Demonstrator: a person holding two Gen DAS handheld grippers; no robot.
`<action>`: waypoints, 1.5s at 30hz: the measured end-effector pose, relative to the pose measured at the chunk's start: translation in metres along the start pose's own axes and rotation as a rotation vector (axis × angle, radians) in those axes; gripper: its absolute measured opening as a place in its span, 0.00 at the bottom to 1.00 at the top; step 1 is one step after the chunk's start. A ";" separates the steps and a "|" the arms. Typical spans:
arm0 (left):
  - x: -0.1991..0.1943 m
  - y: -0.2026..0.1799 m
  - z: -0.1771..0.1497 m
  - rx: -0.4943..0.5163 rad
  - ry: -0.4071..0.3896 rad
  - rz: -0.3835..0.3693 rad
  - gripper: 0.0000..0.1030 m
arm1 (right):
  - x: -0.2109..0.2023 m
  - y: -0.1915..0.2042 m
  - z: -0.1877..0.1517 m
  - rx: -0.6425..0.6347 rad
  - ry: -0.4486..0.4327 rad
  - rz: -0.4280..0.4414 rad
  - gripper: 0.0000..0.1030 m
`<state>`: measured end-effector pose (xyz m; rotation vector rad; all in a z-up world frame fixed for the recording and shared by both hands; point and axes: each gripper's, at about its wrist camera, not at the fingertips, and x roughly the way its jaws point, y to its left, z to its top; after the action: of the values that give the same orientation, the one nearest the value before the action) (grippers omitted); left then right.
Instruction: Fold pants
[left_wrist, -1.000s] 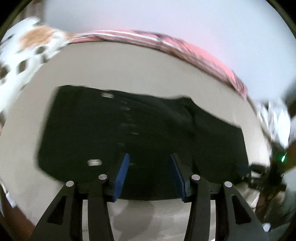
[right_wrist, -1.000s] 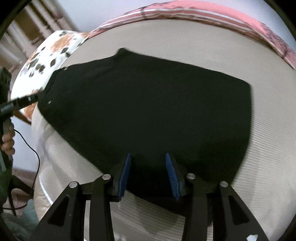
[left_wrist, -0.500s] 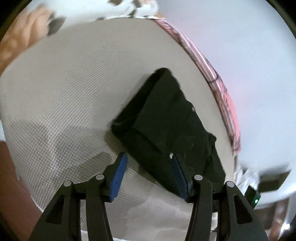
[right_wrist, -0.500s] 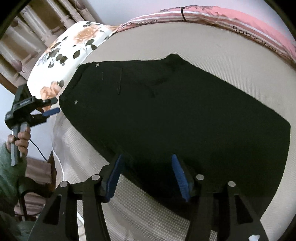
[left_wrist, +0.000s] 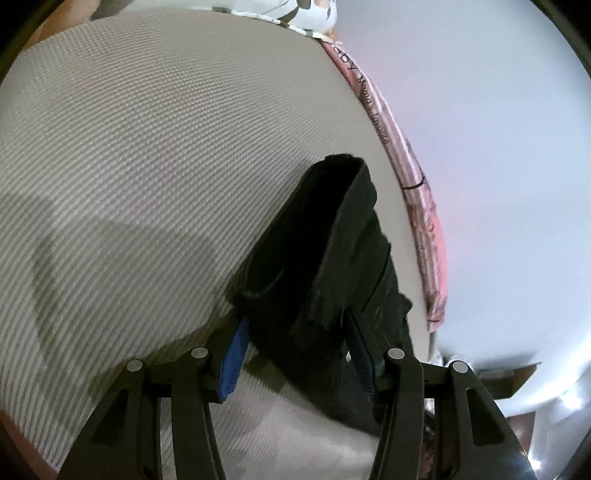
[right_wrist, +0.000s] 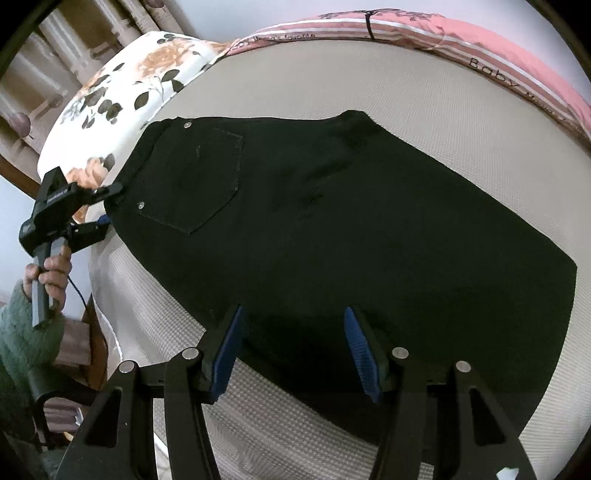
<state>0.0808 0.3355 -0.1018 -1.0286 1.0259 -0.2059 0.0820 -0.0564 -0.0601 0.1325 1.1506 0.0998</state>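
Note:
Black pants (right_wrist: 332, 229) lie folded flat on the beige mattress (right_wrist: 443, 99), waistband and back pocket to the left. My right gripper (right_wrist: 293, 350) is open, its blue pads spread over the near edge of the pants. My left gripper (left_wrist: 297, 356) is open with the waistband corner of the pants (left_wrist: 325, 266) between its jaws; the right wrist view shows it (right_wrist: 103, 206) at the pants' left edge, held by a hand.
A floral pillow (right_wrist: 122, 85) lies at the left end of the mattress. A pink striped blanket (right_wrist: 461, 44) runs along the far edge by the wall. The mattress's near edge (right_wrist: 122, 332) drops off beside the left hand.
The left gripper has swung round and moved in to the waistband corner, which now sits between its jaws. The right gripper has drawn back slightly; the pants look flatter.

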 end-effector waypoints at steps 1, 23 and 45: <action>0.003 0.001 0.002 -0.002 -0.004 -0.013 0.51 | 0.000 0.001 0.000 -0.005 0.003 -0.002 0.52; 0.030 -0.077 0.024 0.210 -0.023 0.010 0.19 | -0.041 -0.043 -0.005 0.131 -0.124 -0.044 0.52; 0.200 -0.341 -0.164 0.727 0.309 0.009 0.19 | -0.122 -0.183 -0.067 0.448 -0.313 0.015 0.54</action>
<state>0.1631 -0.0654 0.0249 -0.3327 1.1071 -0.6901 -0.0268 -0.2513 -0.0053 0.5355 0.8435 -0.1641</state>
